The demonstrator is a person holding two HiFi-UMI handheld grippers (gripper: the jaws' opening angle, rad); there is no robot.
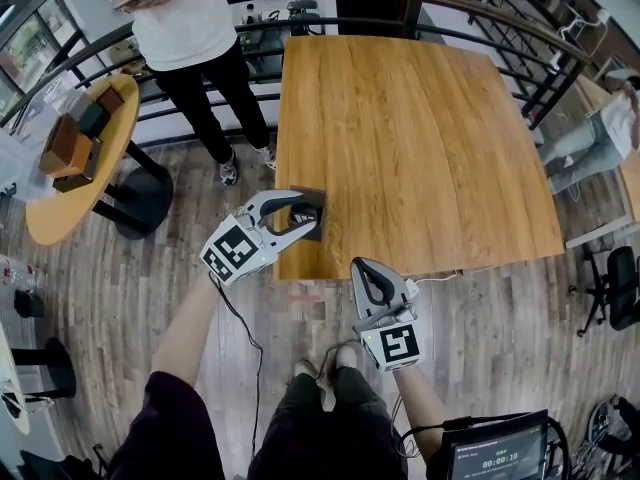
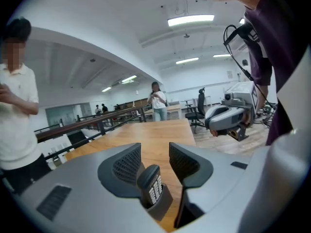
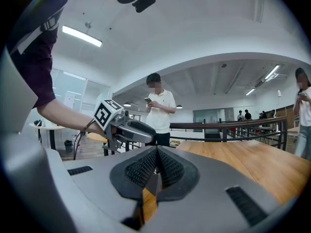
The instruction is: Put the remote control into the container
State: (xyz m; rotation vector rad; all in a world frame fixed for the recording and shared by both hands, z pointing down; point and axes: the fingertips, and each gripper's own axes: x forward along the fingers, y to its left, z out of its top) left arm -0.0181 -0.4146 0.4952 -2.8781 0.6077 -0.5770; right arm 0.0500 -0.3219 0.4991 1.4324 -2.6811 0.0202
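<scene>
A dark remote control [image 2: 151, 183] with pale buttons stands on end in a small dark container [image 2: 164, 205] at the near left corner of the wooden table [image 1: 420, 138]. My left gripper [image 2: 154, 155] hovers over it, open; the remote's top sits low between the jaws, nearer the left pad, and neither pad presses on it. From the head view, the left gripper [image 1: 310, 213] covers most of the container [image 1: 312, 233] and hides the remote. My right gripper [image 1: 368, 268] is shut with nothing in it, just off the table's front edge.
A person in a white shirt [image 1: 190, 38] stands by the table's far left corner. A round table [image 1: 85, 183] with boxes is at the left. A dark railing [image 1: 480, 13] runs behind the table. An office chair [image 1: 620, 283] sits at the right.
</scene>
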